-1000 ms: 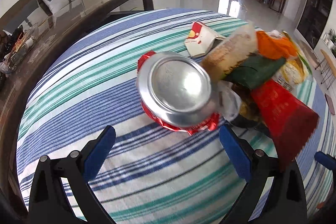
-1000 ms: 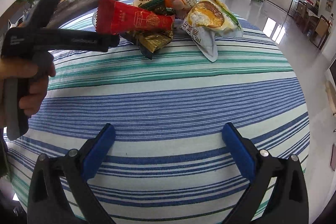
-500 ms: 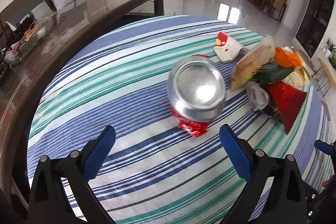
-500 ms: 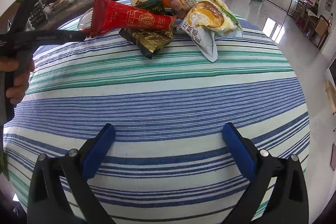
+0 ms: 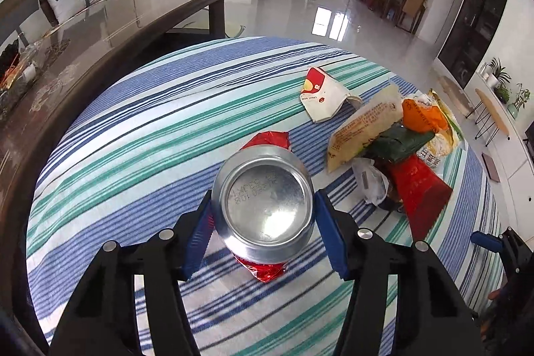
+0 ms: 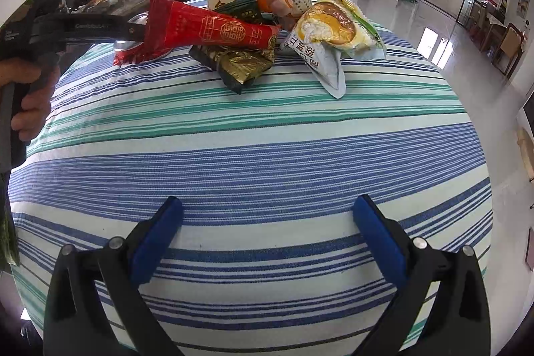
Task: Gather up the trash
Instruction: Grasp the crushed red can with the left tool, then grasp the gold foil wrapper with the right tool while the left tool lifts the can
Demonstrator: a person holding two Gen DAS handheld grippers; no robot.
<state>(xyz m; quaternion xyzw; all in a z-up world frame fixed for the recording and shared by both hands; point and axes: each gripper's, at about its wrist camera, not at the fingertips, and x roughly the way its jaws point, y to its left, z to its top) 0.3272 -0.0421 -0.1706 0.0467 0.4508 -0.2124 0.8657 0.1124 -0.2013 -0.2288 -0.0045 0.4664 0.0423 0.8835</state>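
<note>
A crushed red drinks can (image 5: 265, 204) lies on the striped tablecloth with its silver base toward the left wrist camera. My left gripper (image 5: 263, 222) has closed its blue pads on both sides of the can. To the right lies a heap of wrappers: a red packet (image 5: 419, 189), a green one (image 5: 398, 142), an orange one (image 5: 420, 115), a tan one (image 5: 363, 129). A white and red wrapper (image 5: 322, 99) lies apart behind. My right gripper (image 6: 267, 222) is open and empty over bare cloth, well short of the heap (image 6: 253, 32).
The round table (image 6: 267, 155) carries a blue, green and white striped cloth. A dark glass-topped table (image 5: 100, 29) stands close on the left with clutter on it. A polished floor and dining chairs lie beyond.
My left gripper has moved forward around the can and its pads have closed from wide open onto the can's sides. The right gripper has stayed still and open.
</note>
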